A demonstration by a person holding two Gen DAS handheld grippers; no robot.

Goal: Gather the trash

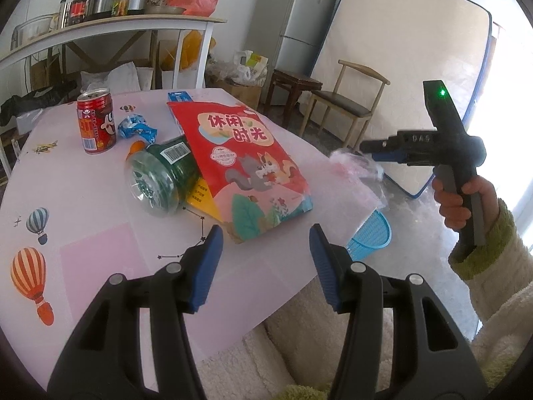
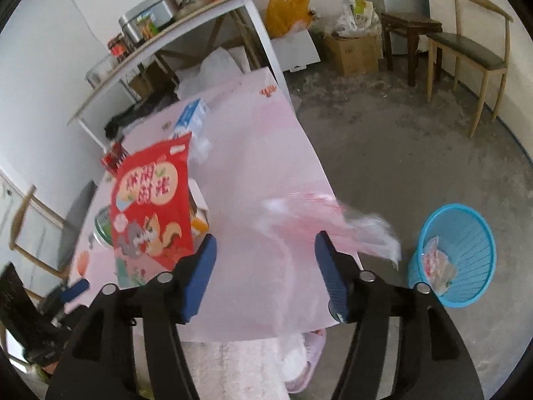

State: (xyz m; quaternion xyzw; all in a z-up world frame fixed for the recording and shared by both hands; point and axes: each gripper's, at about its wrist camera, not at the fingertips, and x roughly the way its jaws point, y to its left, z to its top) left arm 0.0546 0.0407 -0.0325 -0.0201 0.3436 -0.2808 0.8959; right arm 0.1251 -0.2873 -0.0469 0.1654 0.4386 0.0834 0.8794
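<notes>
Both jaws stand apart over the pink bench, nothing clamped.

At lower centre of the left wrist view the left gripper hangs open just before a red squirrel-printed snack bag, which leans on a green plastic bottle; a red drink can stands beyond. The right gripper gapes; a blurred clear pink-printed plastic wrapper floats past the bench edge, near a blue mesh plastic basket on the floor at right.

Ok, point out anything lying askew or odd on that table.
The green bottle lies tipped on its side, half under the red snack bag. A clear plastic wrapper, blurred, hangs past the table's edge, in front of the right gripper.
</notes>
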